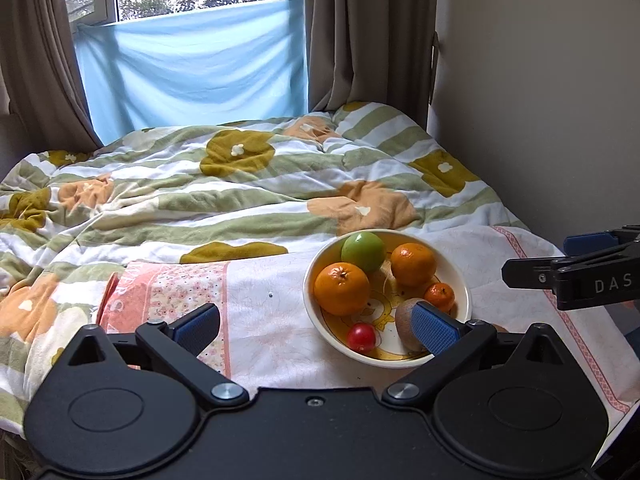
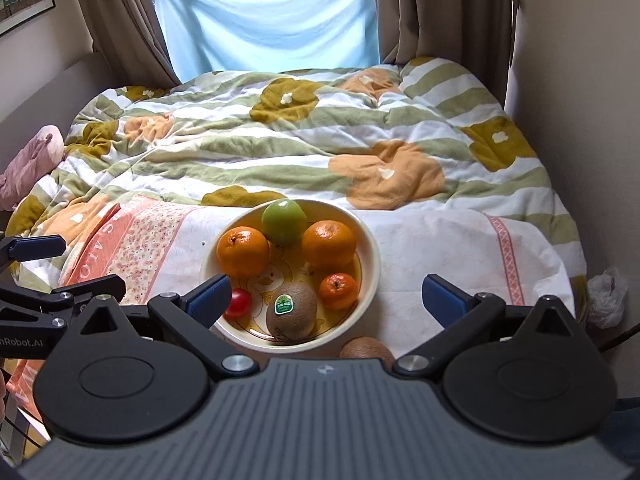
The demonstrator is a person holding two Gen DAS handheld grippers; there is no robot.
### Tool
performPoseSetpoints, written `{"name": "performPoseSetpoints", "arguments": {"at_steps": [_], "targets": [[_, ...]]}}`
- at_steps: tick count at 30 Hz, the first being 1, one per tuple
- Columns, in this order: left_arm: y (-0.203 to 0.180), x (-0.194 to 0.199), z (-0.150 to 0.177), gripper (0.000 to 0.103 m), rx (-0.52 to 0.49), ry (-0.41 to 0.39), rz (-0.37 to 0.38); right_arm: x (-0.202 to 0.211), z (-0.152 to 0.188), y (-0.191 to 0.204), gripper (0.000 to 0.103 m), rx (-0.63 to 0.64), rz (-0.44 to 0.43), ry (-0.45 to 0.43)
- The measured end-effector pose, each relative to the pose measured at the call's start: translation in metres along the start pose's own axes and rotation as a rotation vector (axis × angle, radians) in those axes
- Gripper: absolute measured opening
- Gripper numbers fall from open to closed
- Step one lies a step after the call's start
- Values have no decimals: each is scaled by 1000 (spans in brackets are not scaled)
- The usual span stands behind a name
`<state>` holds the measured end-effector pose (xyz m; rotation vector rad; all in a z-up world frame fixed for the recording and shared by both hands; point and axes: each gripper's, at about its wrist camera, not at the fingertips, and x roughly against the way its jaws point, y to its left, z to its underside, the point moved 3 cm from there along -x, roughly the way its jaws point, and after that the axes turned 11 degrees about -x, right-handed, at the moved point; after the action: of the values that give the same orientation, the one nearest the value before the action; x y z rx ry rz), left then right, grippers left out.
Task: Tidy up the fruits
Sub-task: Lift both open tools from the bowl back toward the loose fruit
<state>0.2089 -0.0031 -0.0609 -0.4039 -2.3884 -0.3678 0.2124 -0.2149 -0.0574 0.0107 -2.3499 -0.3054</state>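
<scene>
Six fruits in bowl: I count two big oranges (image 2: 243,252) (image 2: 329,244), one green apple (image 2: 284,221), one small mandarin (image 2: 338,291), one stickered kiwi (image 2: 291,317), one small red fruit (image 2: 238,303), all lying inside the bowl (image 2: 370,264).
One fruit out: second kiwi (image 2: 367,349) sits on the white cloth (image 2: 432,240) just beside the bowl's near rim, half hidden by my right rig body.
Bowl place: on the cloth spread over the flowered quilt (image 2: 280,140), near the bed's front edge.
Left gripper (image 1: 316,326): released, jaws wide apart, nothing between them; its right pad overlaps the stickered kiwi in view, contact I cannot tell.
Right gripper (image 2: 328,300): released too, jaws spread wide, empty; hangs over the bowl's near side.
Step in hand: I judge this is near the end of loading, one kiwi left to go in.
Next move: I'd pull the right gripper back and down toward the loose kiwi, straddle it, clench gently, lift over the rim, drop it in a free spot at the bowl's near right.
Risk: kiwi is round and on soft cloth, may roll off toward the edge if nudged; rim is close, pad could bump it.
Left job: stay clear.
</scene>
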Motion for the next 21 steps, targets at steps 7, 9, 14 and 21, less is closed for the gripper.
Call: {"name": "performPoseSetpoints", "arguments": {"at_steps": [7, 9, 14, 21], "targets": [[-31, 32, 1, 103, 48, -30, -56, 37, 9, -25, 103, 25, -40, -10], [-43, 40, 5, 103, 63, -26, -75, 47, 14, -30, 103, 45, -46, -14], [-71, 56, 15, 103, 93, -25, -100, 69, 25, -47, 103, 63, -56, -36], [-109, 63, 28, 103, 86, -26, -99, 79, 45, -78, 103, 31, -44, -30]]}}
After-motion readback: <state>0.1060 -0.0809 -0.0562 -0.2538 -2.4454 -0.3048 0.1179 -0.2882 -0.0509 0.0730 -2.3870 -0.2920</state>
